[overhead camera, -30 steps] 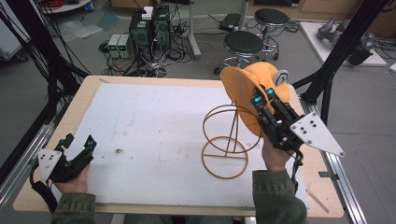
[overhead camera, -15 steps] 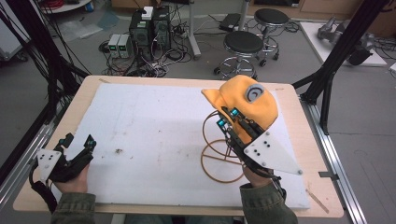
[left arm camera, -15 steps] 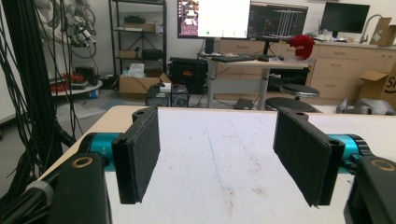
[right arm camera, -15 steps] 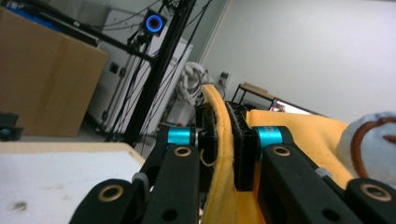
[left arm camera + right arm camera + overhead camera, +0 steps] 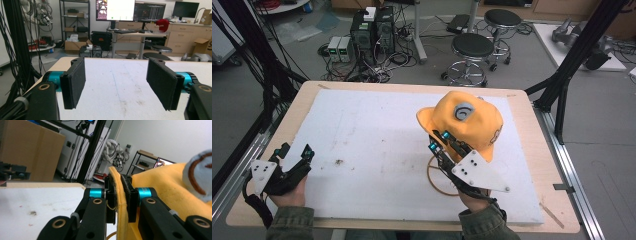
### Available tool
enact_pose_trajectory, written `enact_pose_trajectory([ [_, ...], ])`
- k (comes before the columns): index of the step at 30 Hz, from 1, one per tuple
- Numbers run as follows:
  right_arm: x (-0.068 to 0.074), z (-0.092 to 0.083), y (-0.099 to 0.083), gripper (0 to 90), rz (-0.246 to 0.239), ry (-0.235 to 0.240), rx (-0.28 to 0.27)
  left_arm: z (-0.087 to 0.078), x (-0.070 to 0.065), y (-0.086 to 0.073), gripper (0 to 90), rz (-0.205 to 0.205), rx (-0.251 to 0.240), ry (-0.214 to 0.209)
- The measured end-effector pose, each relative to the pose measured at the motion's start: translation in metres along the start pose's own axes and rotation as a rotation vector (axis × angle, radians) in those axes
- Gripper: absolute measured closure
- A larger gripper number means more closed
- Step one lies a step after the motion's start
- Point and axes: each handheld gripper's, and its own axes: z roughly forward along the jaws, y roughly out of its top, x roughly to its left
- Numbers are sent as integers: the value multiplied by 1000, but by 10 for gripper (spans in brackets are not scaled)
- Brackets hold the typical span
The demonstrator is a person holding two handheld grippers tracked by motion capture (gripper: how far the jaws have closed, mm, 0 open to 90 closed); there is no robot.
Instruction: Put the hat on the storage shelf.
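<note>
Orange cap (image 5: 469, 120) with a grey round emblem (image 5: 463, 111) on its crown, raised above the right half of the surface (image 5: 377, 145), its edge caught between the jaws of the right hand-held gripper (image 5: 439, 141). In the right gripper view the two black jaws are pressed together on a fold of the cap's orange fabric (image 5: 119, 195). Below the cap, near the right hand, an orange wire ring (image 5: 437, 181) lies on the white sheet; its upper part is hidden by the cap and gripper. The left hand-held gripper (image 5: 293, 150) rests at the near left corner of the surface, well apart from the cap, jaws spread wide with nothing between them. Beyond the far edge: two round stools (image 5: 472, 47) and computer boxes (image 5: 373, 30) on the floor.
</note>
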Motion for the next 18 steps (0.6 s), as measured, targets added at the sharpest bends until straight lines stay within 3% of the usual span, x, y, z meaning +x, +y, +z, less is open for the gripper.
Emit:
enact_pose_trajectory([
  [2,3,1,-2,824,13,1,15,0,0,0,319,1,1,-1],
  [12,14,3,-17,808,-11,15,52,0,0,0,324,-4,7,-2],
  [18,17,3,-25,795,9,20,78,0,-1,0,325,-2,9,-3],
])
